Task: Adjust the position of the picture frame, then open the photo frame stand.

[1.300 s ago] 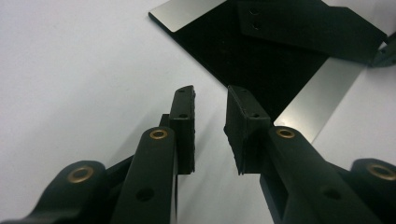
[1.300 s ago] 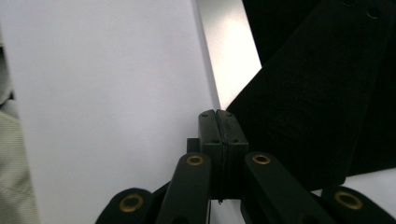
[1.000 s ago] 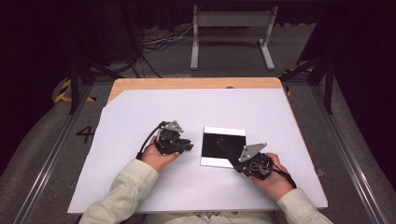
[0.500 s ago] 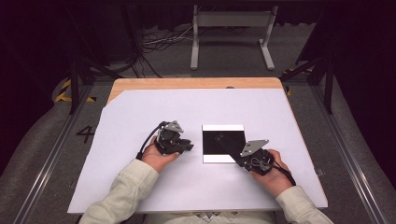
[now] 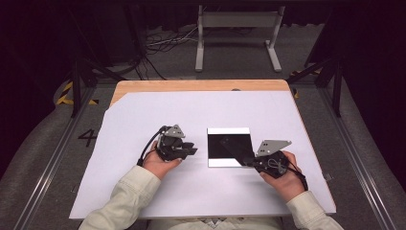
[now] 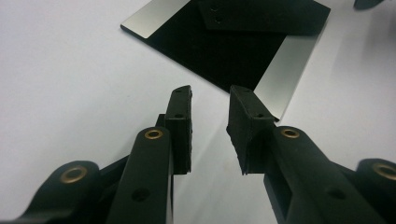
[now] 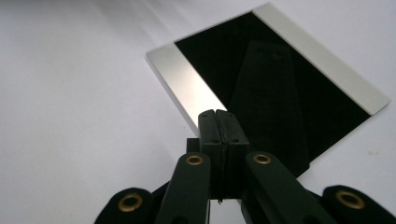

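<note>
Opening a bit wider just now, left gripper (image 6: 210, 100) jaws apart with nothing between, near the flat black square plate with silver edges (image 5: 229, 146) on the white table sheet (image 5: 143, 120). Right gripper (image 7: 218, 122) jaws pressed together, tips resting at the plate's edge, maybe pushing it. Looks ready to grab next.

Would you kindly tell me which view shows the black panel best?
The high view: the whole black panel lies flat, with both pale end strips visible. The right gripper view shows it slanted behind shut jaws; the left gripper view crops its far corner.

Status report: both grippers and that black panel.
Left gripper open, jaws just widening, nothing between them, short of the black panel. Right gripper shut at panel's near edge. White sheet around it bare.
</note>
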### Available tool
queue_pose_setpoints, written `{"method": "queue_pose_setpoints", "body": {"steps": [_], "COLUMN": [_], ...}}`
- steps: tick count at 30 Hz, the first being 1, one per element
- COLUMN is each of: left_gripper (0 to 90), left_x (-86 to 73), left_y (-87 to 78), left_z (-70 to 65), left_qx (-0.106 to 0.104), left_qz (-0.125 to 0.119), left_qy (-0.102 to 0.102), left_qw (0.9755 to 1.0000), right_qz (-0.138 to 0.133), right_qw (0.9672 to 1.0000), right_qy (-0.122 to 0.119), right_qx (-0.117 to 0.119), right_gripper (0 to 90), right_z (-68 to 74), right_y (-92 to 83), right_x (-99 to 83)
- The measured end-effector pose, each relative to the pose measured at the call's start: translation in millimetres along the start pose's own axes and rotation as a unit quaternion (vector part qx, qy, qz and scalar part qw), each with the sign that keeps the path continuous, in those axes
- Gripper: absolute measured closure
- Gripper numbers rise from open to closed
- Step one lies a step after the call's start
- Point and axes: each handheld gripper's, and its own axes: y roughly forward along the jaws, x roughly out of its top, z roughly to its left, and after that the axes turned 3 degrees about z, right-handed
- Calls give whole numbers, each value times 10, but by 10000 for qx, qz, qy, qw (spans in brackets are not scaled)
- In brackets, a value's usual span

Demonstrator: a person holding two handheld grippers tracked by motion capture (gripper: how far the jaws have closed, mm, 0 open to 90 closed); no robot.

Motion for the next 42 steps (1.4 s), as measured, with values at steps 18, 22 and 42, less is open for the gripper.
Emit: {"method": "queue_pose_setpoints", "body": {"steps": [18,22,42], "left_gripper": [645,642,624], "left_x": [-179,-196,-243], "left_y": [-387,-422,-464], "left_z": [-101,-118,-97], "left_qx": [350,403,586], "left_qz": [-1246,-1393,-1689], "left_qy": [70,116,-68], "left_qw": [9916,9894,9839], "right_qz": [-1159,-1310,-371], "right_qw": [9914,9882,9939], "right_qy": [608,795,1029], "right_qx": [-48,-53,-122], "right_gripper": [651,594,621], "right_z": [-119,-145,-208], "right_y": [-221,-235,-128], "right_x": [-43,-57,-123]}}
